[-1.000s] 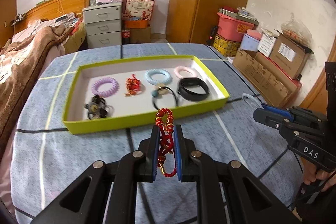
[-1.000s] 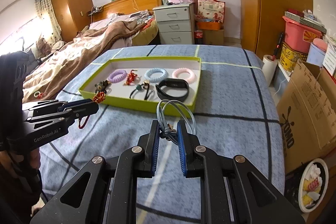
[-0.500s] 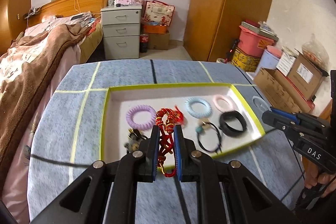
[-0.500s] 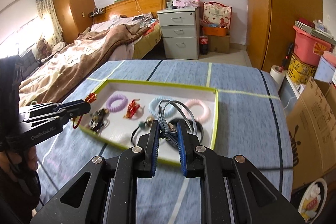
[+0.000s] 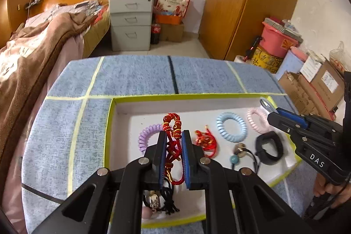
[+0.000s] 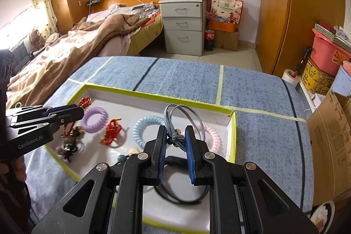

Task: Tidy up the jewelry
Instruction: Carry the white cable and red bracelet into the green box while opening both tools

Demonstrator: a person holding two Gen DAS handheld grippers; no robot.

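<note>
We hold the soft, floppy red bracelet (image 5: pixel 173 142) in our left gripper (image 5: pixel 173 135) and the thin, bendy grey bangle (image 6: pixel 182 122) in our right gripper (image 6: pixel 175 135), jaws squeezed on their middles, above the tray (image 6: pixel 153 95).

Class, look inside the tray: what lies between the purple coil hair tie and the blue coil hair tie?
In the right wrist view, a small red knotted charm lies on the tray floor between the purple tie and the blue tie.
</note>
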